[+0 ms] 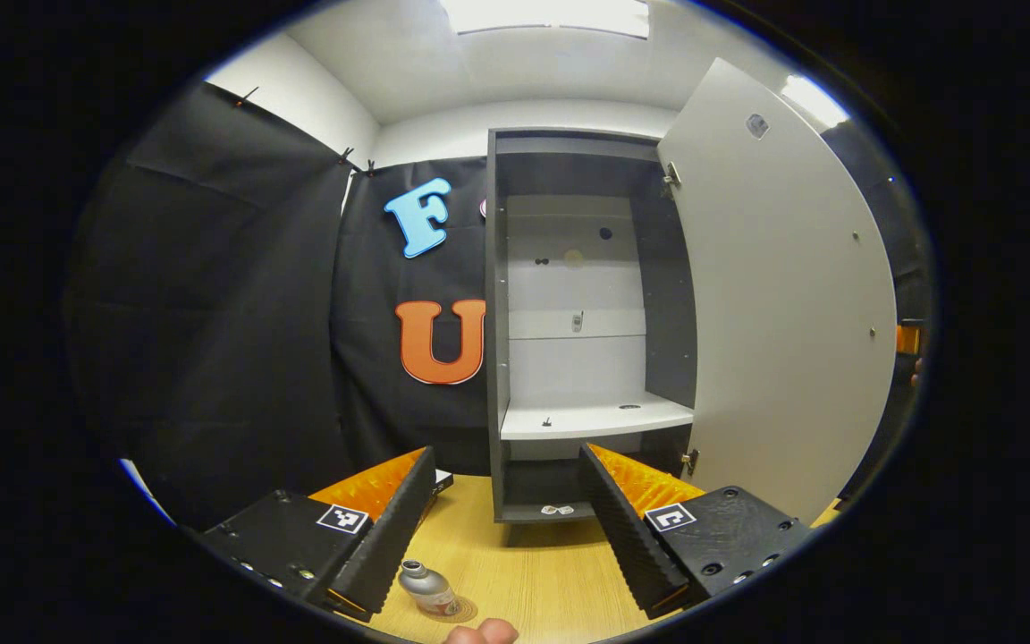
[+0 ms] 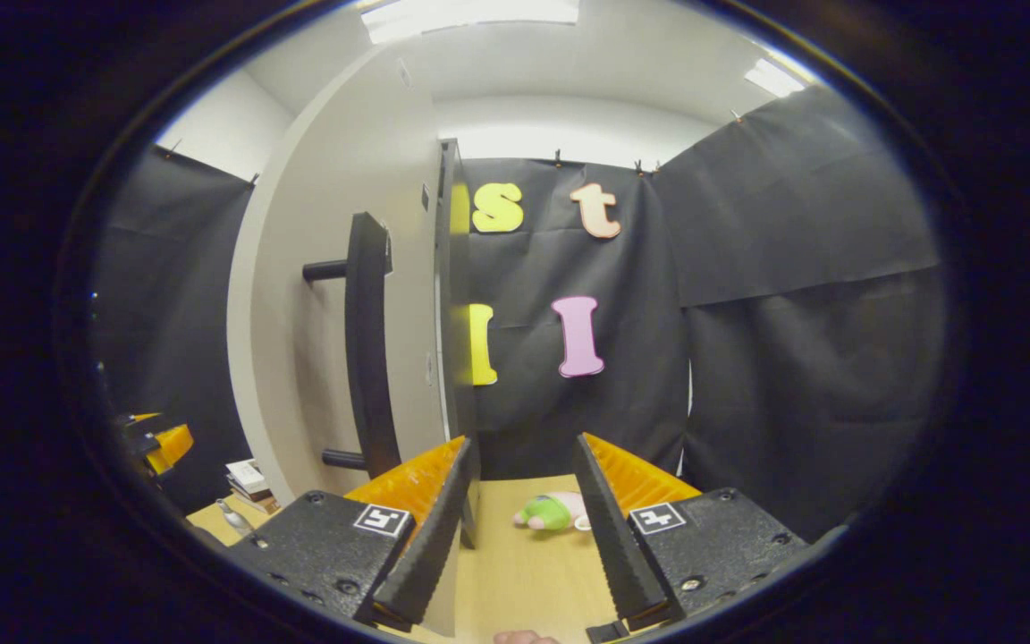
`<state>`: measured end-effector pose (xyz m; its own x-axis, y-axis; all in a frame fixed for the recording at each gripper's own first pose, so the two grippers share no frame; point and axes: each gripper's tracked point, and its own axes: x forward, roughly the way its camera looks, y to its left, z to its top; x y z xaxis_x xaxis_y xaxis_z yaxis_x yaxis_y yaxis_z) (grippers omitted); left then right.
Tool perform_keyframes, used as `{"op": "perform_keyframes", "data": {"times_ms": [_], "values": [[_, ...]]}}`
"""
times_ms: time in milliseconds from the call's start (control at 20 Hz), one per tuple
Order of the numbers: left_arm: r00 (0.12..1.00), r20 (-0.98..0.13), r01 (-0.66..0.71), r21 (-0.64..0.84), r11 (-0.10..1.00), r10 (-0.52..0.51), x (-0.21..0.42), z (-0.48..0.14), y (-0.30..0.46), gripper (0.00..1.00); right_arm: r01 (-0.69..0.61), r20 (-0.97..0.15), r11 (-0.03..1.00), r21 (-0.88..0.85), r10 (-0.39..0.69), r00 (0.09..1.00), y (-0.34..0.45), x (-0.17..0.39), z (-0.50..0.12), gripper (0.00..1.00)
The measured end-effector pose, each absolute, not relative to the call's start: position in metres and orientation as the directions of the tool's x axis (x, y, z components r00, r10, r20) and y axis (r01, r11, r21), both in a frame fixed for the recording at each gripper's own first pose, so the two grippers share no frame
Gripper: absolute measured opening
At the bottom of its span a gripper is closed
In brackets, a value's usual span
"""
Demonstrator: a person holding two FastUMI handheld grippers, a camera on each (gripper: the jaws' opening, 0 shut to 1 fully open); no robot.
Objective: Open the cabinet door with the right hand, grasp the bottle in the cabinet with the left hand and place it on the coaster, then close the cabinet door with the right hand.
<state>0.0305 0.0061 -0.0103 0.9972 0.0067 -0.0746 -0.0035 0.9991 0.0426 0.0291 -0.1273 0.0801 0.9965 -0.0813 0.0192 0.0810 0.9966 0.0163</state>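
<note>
The grey cabinet [image 1: 497,358] stands open, its white shelves bare. Its door [image 1: 783,295] is swung out to the right. A small silver bottle [image 1: 426,586] stands upright on the wooden table on a brownish round coaster [image 1: 460,614], just below my left gripper [image 1: 506,537], which is open and holds nothing. In the right gripper view the door's outer face [image 2: 300,313] carries a black bar handle [image 2: 367,349]. The door's free edge [image 2: 446,295] runs down between the fingers of my right gripper [image 2: 519,528], close to the left finger. That gripper is open.
A green and pink plush toy [image 2: 546,512] lies on the table [image 2: 524,572] ahead of the right gripper. A small stack of flat things [image 2: 247,478] sits left of the door. A person's fingertip [image 1: 479,633] shows at the bottom edge. Black cloth walls surround the booth.
</note>
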Motion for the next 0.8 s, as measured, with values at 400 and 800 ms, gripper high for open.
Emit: {"op": "perform_keyframes", "data": {"times_ms": [400,800], "values": [[0.995,-0.095,0.007,0.022,1.0,-0.005,0.022,-0.018,0.013,0.96,-0.055,0.011,0.998,0.01,0.055,0.998,-0.064,0.031,0.077,0.71],[0.994,-0.103,-0.018,0.027,0.999,0.021,0.018,-0.029,0.035,0.96,-0.239,0.002,0.971,0.012,0.239,0.971,0.025,0.054,0.073,0.75]]}}
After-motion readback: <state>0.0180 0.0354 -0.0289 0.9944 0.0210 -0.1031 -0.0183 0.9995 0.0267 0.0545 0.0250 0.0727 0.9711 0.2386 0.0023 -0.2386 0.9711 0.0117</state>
